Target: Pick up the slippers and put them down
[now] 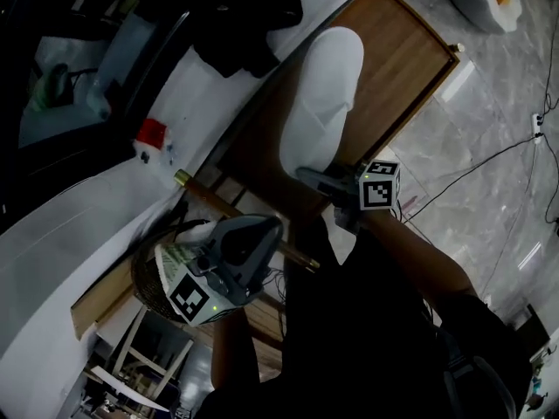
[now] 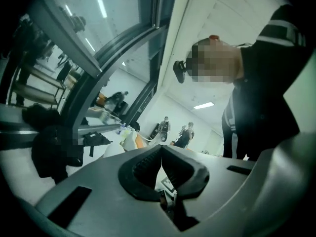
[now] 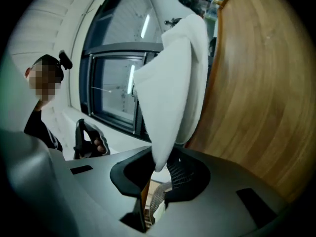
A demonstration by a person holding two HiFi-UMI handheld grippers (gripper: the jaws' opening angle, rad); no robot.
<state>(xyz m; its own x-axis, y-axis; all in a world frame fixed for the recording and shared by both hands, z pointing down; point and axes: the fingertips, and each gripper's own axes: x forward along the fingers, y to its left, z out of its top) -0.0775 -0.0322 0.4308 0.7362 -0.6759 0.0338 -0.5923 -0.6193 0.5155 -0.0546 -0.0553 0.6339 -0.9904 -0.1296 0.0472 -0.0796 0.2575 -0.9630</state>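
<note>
Slipper, white, stretches lengthwise over the wooden board, toe toward its far edge; whether it already rests there I cannot tell. The right gripper is clamped on its thin rear rim, probably so the sole can settle flat. The left gripper, jaws together on nothing, hangs off the board's near corner, clear of the work.

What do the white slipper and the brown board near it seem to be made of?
White slipper: probably soft terry-like cloth, matte; it folds limply where the right tool pinches it. Brown board: wood or wood-look laminate, smooth, slight sheen; grain lines show.
</note>
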